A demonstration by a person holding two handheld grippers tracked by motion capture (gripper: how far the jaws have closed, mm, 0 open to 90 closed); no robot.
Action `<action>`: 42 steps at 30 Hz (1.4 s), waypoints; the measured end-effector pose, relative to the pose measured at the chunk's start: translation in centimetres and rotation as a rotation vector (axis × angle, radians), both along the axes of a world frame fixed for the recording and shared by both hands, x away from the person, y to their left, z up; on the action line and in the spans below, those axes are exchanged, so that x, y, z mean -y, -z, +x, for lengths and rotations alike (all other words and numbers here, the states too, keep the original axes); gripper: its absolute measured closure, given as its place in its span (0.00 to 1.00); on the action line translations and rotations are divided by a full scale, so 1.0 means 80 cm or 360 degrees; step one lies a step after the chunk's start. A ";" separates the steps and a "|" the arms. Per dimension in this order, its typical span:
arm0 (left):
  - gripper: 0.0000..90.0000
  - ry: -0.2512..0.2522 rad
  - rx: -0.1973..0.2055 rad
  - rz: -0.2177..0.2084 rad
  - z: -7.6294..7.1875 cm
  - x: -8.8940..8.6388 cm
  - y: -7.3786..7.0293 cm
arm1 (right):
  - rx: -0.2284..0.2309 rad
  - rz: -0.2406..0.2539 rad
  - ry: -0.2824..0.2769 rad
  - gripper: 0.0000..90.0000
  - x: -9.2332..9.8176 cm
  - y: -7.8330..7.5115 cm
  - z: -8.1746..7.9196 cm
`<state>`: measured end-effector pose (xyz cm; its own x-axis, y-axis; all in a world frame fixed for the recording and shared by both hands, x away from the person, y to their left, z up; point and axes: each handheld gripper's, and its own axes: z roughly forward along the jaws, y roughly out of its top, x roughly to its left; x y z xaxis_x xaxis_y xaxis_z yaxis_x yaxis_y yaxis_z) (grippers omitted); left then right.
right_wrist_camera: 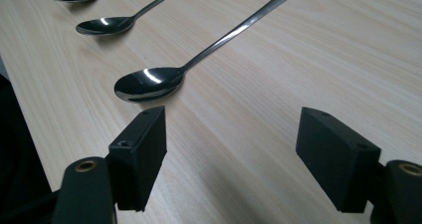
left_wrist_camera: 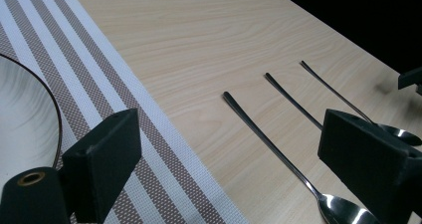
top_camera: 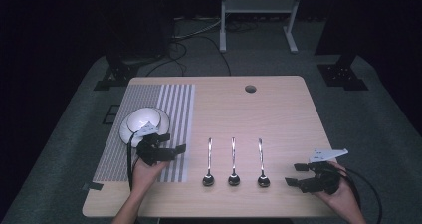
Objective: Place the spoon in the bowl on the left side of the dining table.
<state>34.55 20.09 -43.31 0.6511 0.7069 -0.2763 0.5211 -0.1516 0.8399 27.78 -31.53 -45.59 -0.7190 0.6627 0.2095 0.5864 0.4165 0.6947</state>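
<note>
Three metal spoons lie side by side on the wooden bench [top_camera: 278,104], handles pointing away from the person and bowls toward the near edge: the left spoon [top_camera: 209,164], the middle spoon [top_camera: 233,163] and the right spoon [top_camera: 261,164], each a little apart from the next. To their left a striped placemat [top_camera: 174,104] covers part of the bench, and a white bowl [top_camera: 144,120] with a dark rim sits on it. The left tool [top_camera: 172,143] hangs over the placemat just in front of the bowl, held in the person's left hand [top_camera: 144,173]; its jaws stand apart with nothing between them, and in the left gripper view the mat's stripes and the left spoon's handle [left_wrist_camera: 263,139] show through the gap. The right tool [top_camera: 296,174] is low over the bare wood near the bench's front right corner, held in the right hand [top_camera: 343,191] and aimed toward the spoons. Its jaws are also spread wide and empty. In the right gripper view the right spoon's bowl [right_wrist_camera: 149,83] lies just beyond the left-hand jaw, not touching it.
</note>
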 end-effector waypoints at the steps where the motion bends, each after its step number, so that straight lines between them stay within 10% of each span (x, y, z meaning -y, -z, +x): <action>1: 0.10 0.0000 0.0000 0.0000 0.000 0.000 0.000 | 0.0000 0.0000 0.0000 0.30 0.000 0.000 0.000; 42: 0.10 0.0047 -0.0057 0.0018 0.003 0.002 0.006 | 0.0041 -0.0506 -0.0679 0.41 -0.170 -0.057 0.048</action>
